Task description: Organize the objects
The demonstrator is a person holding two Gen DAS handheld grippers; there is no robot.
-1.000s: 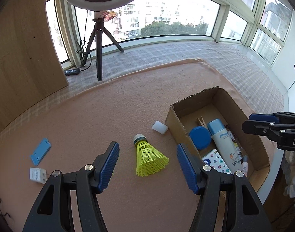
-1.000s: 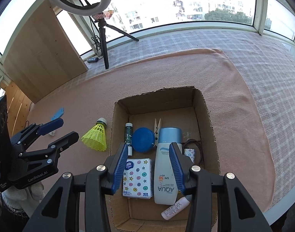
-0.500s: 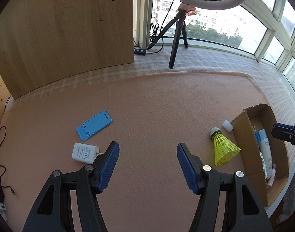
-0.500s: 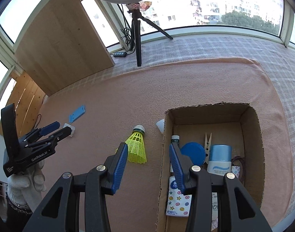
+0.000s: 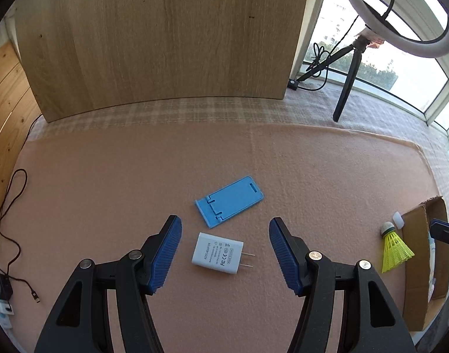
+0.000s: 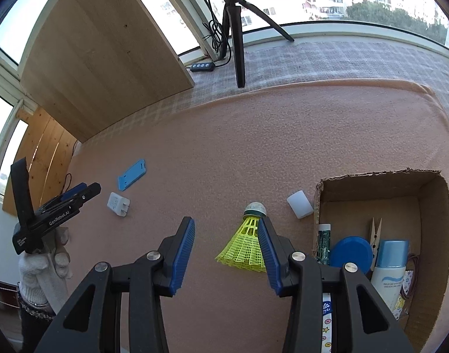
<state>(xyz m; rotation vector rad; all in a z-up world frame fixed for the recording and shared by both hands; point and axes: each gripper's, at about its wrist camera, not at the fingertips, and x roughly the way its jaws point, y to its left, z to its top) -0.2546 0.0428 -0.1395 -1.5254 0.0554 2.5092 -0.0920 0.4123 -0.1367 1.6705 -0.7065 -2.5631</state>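
Right, my left gripper (image 5: 225,253) has jaws spread wide w/ the white charger (image 5: 217,253) lying flat on the pink mat (image 5: 107,191) between them, not touching either pad. Blue phone stand (image 5: 229,201) sits just beyond the jaw tips. My right gripper (image 6: 226,248) is spread too; the yellow shuttlecock (image 6: 248,242) lies in the gap, right against the right-hand pad, can't tell if touching. White cap (image 6: 299,208) & cardboard box (image 6: 377,178) are off to the right of those jaws.

A home sunroom: bay windows (image 6: 342,0) facing apartment blocks, blanket-covered (image 5: 136,176) floor.
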